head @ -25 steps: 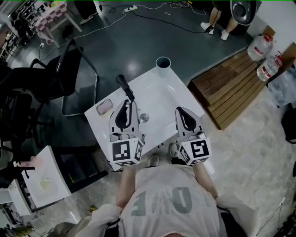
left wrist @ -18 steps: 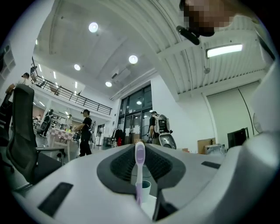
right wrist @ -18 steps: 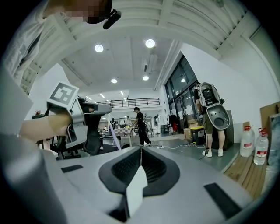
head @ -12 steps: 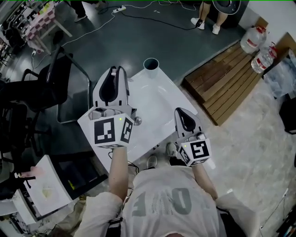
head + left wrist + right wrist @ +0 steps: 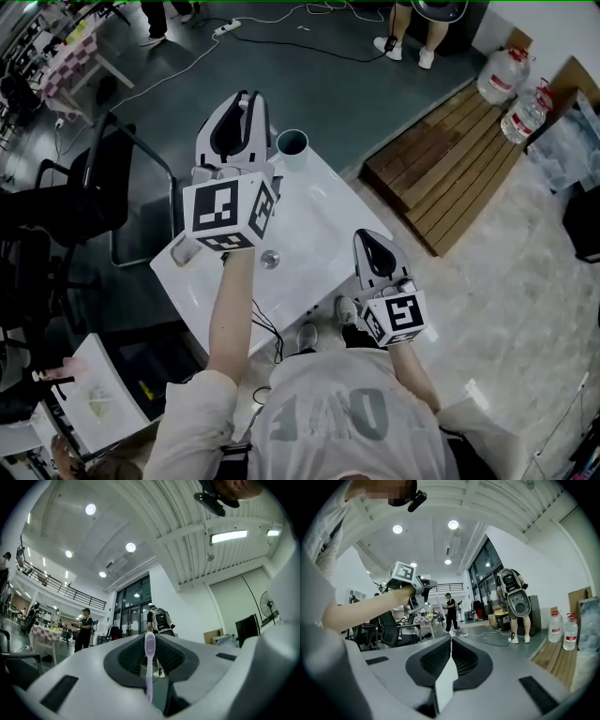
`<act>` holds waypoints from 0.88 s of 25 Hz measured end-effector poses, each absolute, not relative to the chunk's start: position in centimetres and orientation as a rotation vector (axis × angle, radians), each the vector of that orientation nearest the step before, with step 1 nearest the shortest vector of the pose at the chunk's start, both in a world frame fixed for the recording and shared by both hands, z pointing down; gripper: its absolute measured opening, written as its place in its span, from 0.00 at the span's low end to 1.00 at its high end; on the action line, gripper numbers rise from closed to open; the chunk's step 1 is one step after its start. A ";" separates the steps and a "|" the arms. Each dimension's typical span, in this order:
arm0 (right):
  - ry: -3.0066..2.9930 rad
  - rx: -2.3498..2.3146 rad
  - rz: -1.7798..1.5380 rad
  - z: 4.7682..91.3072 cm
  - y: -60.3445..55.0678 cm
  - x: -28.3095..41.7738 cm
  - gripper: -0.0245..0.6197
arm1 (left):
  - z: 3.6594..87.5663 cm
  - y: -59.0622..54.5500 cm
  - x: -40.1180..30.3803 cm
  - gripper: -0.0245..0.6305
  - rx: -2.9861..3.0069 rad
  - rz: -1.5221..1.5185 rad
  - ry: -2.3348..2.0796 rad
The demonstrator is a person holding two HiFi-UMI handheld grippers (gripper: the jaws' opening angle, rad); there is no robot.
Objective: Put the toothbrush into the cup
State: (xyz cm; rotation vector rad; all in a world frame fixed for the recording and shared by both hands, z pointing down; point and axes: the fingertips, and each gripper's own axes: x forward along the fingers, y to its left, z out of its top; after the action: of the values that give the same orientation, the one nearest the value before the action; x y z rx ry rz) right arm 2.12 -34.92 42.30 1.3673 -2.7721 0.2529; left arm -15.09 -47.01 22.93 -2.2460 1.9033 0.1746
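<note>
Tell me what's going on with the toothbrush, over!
Left hand-held gripper shut on toothbrush, held up near the cup. Right hand-held gripper shut, empty. Cup mouth looks clear.

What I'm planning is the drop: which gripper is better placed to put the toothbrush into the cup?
Left. The left gripper is shut on the toothbrush, raised near the cup. The right gripper, shut and empty, is farther from it.
</note>
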 end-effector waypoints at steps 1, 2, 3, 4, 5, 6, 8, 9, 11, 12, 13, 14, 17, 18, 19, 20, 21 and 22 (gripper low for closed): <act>-2.764 1.376 0.259 42.5 -35.1 2.5 0.09 | 23.6 -48.1 -15.0 0.16 -2.262 0.162 1.908; -2.757 1.384 0.266 42.7 -35.2 2.8 0.09 | 24.3 -49.1 -14.9 0.16 -2.278 0.145 1.912; -2.749 1.392 0.272 42.9 -35.4 3.2 0.09 | 25.2 -50.2 -14.8 0.16 -2.291 0.123 1.918; -2.740 1.400 0.280 43.1 -35.5 3.5 0.09 | 26.1 -51.3 -14.8 0.16 -2.303 0.098 1.926; -2.729 1.408 0.288 43.4 -35.7 3.9 0.09 | 27.1 -52.3 -14.9 0.16 -2.315 0.075 1.938; -2.717 1.415 0.297 43.7 -35.8 4.2 0.09 | 28.1 -53.2 -14.9 0.16 -2.328 0.055 1.951; -2.692 1.430 0.316 44.3 -35.9 5.1 0.09 | 30.1 -54.7 -14.9 0.16 -2.354 0.018 1.978; -2.681 1.438 0.325 44.5 -35.9 5.5 0.09 | 31.1 -55.3 -14.9 0.16 -2.366 -0.001 1.989; -2.663 1.451 0.340 45.1 -35.9 6.1 0.09 | 33.3 -56.4 -14.9 0.16 -2.395 -0.037 2.015; -2.655 1.455 0.347 45.4 -35.9 6.3 0.09 | 34.4 -56.8 -14.9 0.16 -2.411 -0.052 2.031; -2.649 1.458 0.353 45.6 -35.9 6.5 0.09 | 35.6 -57.1 -15.0 0.16 -2.428 -0.069 2.048; -2.643 1.461 0.360 45.8 -35.9 6.7 0.09 | 36.7 -57.4 -15.0 0.16 -2.442 -0.090 2.063; -2.635 1.460 0.376 46.0 -35.8 7.2 0.09 | 39.8 -57.7 -14.6 0.16 -2.469 -0.176 2.091; -2.633 1.460 0.379 46.1 -35.8 7.4 0.09 | 40.7 -57.8 -14.5 0.16 -2.476 -0.201 2.096; -2.631 1.461 0.381 46.1 -35.9 7.5 0.09 | 41.4 -57.9 -14.3 0.16 -2.484 -0.222 2.101; -2.628 1.462 0.383 46.2 -35.9 7.7 0.09 | 42.1 -57.9 -14.2 0.16 -2.490 -0.241 2.106; -2.626 1.462 0.385 46.2 -35.9 7.8 0.09 | 42.8 -57.9 -14.1 0.16 -2.496 -0.256 2.112; -2.625 1.461 0.386 46.3 -35.9 7.8 0.09 | 43.4 -57.9 -14.0 0.16 -2.502 -0.269 2.118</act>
State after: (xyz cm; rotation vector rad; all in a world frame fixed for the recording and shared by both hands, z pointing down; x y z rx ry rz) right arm 7.83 -35.88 46.26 1.4613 -2.6254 0.3864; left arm -14.04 -57.90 43.39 -2.5019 2.1180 -0.2693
